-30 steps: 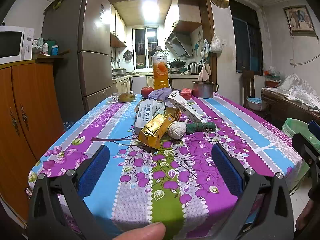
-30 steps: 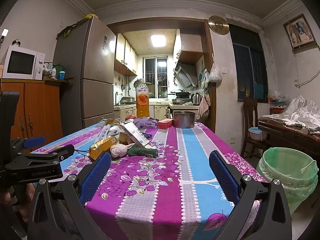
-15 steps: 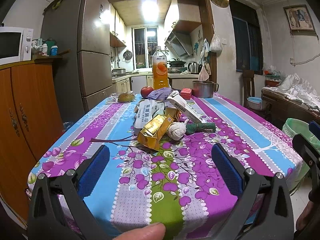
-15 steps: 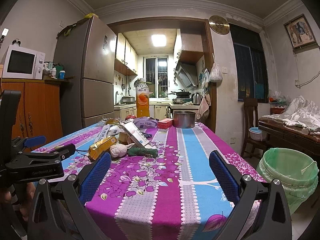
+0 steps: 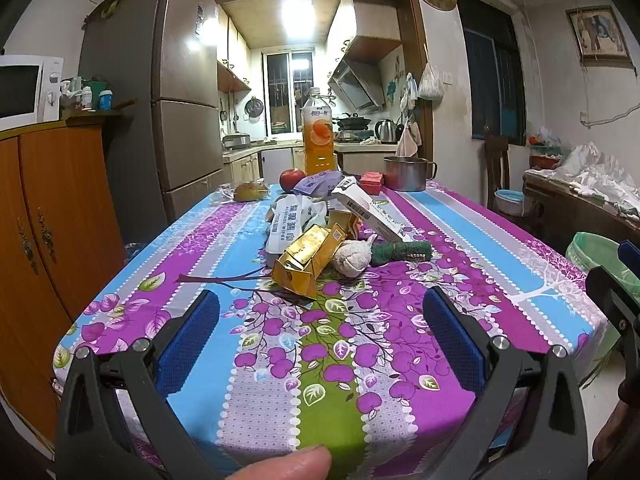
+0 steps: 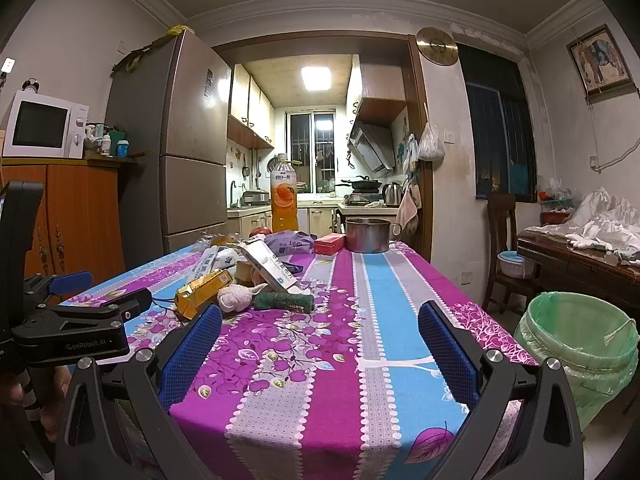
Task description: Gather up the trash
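As we compare this moment with the pictures from a second ago, almost nothing has changed: the left gripper (image 5: 320, 324) has come only a little nearer to the table edge, and the right gripper (image 6: 318, 338) stays where it was. We hold both tongs with the blue pads wide apart, and nothing is between them.

The trash lies in one heap near the middle of the flowered tablecloth (image 5: 460, 280). In front is a crushed gold carton (image 5: 308, 256), touching a white crumpled ball (image 5: 354, 258) and a green scouring pad (image 5: 402, 251); behind them a white wet-wipe packet (image 5: 285, 227) and a long white box (image 5: 370, 210) lean on each other. The green-lined trash bin (image 6: 580, 344) stands on the floor at the right of the table, well apart from the heap.

We judge that the collecting has not yet started. The gold carton is the nearest piece, so the left gripper should probably reach for it first.
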### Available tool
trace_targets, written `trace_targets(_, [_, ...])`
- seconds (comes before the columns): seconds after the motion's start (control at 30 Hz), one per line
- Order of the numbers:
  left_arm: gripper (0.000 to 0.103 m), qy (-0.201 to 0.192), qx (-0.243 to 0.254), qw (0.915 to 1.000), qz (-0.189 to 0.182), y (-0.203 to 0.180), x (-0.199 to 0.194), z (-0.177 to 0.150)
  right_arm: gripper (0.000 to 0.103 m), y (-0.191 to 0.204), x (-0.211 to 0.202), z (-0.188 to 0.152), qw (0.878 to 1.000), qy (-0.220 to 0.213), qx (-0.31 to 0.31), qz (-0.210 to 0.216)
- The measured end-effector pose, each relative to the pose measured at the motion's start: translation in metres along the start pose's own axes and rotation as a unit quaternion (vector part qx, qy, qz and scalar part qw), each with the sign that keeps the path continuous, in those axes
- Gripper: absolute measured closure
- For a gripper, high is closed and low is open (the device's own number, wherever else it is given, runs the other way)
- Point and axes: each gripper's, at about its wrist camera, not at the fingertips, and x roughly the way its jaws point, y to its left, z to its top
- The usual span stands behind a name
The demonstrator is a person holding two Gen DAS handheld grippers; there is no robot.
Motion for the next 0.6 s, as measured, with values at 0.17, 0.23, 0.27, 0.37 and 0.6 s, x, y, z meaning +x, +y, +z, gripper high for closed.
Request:
trace_targets(0.17, [0.005, 0.0, 0.001, 1.0, 0.0, -0.001, 0.0, 0.0, 0.005, -0.001, 0.004, -0.001, 1.0, 0.001, 0.001, 0.0])
trace_targets(0.23, [0.005, 0.002, 0.002, 1.0, 0.0, -0.003, 0.003, 0.001, 0.005, -0.001, 0.004, -0.001, 1.0, 0.002, 0.001, 0.0])
trace_targets(0.27, [0.005, 0.002, 0.002, 1.0, 0.0, -0.003, 0.003, 0.001, 0.005, -0.002, 0.005, -0.001, 1.0, 0.003, 0.001, 0.001])
trace_targets(0.37, [0.005, 0.003, 0.003, 1.0, 0.0, -0.004, 0.004, 0.001, 0.005, -0.002, 0.006, -0.002, 1.0, 0.004, 0.0, 0.001])
trace_targets(0.6, [0.005, 0.027, 0.033, 0.999, -0.01, 0.01, 0.026, 0.01, 0.005, -0.003, 0.013, -0.001, 1.0, 0.011, -0.007, 0.006])
